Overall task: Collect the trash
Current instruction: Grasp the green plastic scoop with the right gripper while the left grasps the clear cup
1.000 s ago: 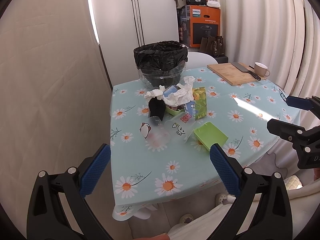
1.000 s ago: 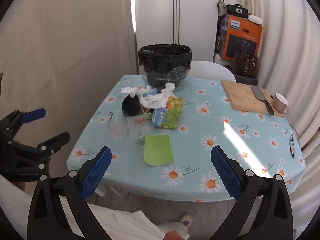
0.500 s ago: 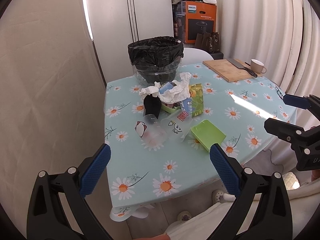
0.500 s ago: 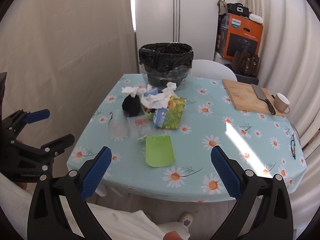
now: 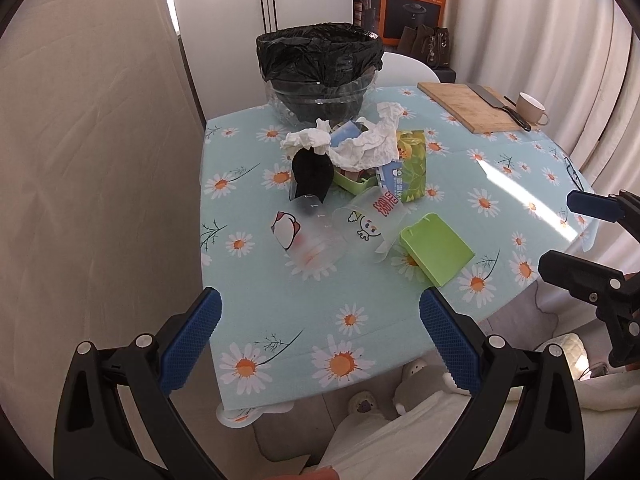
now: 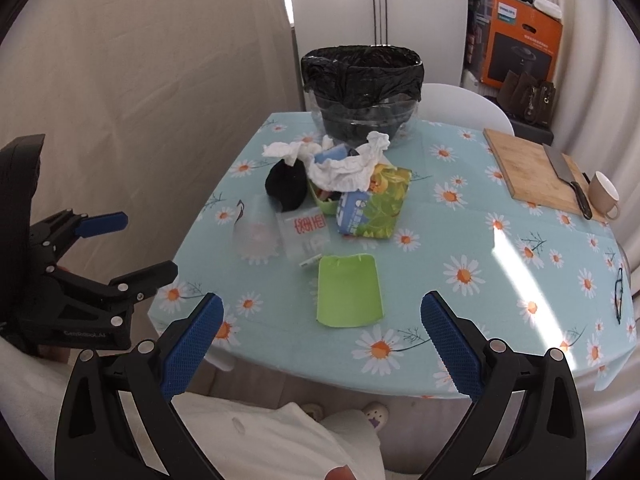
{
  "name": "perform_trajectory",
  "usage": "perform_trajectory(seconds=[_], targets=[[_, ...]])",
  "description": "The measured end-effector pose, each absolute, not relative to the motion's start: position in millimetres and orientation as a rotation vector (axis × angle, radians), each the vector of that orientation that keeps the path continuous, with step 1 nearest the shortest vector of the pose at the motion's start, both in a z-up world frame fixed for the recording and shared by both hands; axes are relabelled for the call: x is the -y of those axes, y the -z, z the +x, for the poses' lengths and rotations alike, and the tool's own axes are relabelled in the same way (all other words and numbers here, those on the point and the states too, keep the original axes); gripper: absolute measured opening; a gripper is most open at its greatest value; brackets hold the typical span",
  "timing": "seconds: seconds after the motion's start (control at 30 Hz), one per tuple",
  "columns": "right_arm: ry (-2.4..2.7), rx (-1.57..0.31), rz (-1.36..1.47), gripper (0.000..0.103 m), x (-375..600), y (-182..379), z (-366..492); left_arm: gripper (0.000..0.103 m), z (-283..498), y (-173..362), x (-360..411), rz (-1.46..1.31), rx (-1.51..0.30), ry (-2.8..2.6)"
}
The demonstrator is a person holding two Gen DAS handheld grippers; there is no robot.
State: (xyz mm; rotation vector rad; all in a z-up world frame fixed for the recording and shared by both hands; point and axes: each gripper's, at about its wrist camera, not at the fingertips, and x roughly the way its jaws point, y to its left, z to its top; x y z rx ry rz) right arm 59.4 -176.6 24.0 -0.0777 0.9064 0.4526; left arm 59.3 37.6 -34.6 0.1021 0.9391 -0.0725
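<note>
A pile of trash lies mid-table: crumpled white tissue (image 5: 360, 140) (image 6: 344, 168), a black cloth lump (image 5: 312, 172) (image 6: 286, 184), a green snack bag (image 5: 408, 168) (image 6: 380, 208), two clear plastic cups (image 5: 316, 240) (image 6: 256, 236) on their sides and a flat green lid (image 5: 436, 252) (image 6: 348, 290). Behind the pile stands a bin lined with a black bag (image 5: 320, 68) (image 6: 362, 88). My left gripper (image 5: 320, 340) hangs open over the table's near corner, short of the cups. My right gripper (image 6: 320, 340) is open above the near edge, just short of the green lid.
A wooden cutting board (image 6: 528, 168) with a cleaver (image 6: 568, 176) and a mug (image 6: 604, 194) sits at the far right of the daisy tablecloth (image 6: 460, 240). Glasses (image 6: 619, 292) lie at the right edge. A white chair (image 6: 460, 108) and an orange box (image 6: 520, 40) stand behind.
Both grippers have moved closer to the table and the trash pile; the pile looks larger in both views. Both stay open.
</note>
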Motion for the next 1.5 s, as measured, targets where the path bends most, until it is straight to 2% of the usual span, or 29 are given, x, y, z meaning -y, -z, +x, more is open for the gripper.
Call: perform_trajectory(seconds=[0.27,0.6,0.93,0.97,1.0,1.03,1.1,1.5], targets=[[-0.482,-1.015,-0.129,0.094,167,-2,96,0.097,76,54,-48,0.071,-1.025,0.034],[-0.554,-1.115,-0.185,0.094,153,56,150,0.097,93,53,-51,0.075,-1.058,-0.039],[-0.599,-1.244,-0.269,0.094,142,111,166,0.097,104,72,-59,0.002,-1.174,-0.087],[-0.609,-1.249,-0.278,0.091,140,115,166,0.097,105,73,-60,-0.009,-1.183,-0.097],[-0.62,-1.255,-0.288,0.076,139,120,166,0.097,106,74,-62,-0.017,-1.187,-0.108],[-0.628,-1.266,-0.3,0.07,138,126,166,0.097,107,74,-62,-0.022,-1.19,-0.113],[-0.662,-1.298,-0.308,0.063,137,136,166,0.097,108,75,-63,-0.021,-1.194,-0.122],[-0.662,-1.268,-0.226,0.061,194,125,173,0.097,142,85,-61,-0.078,-1.2,-0.117]])
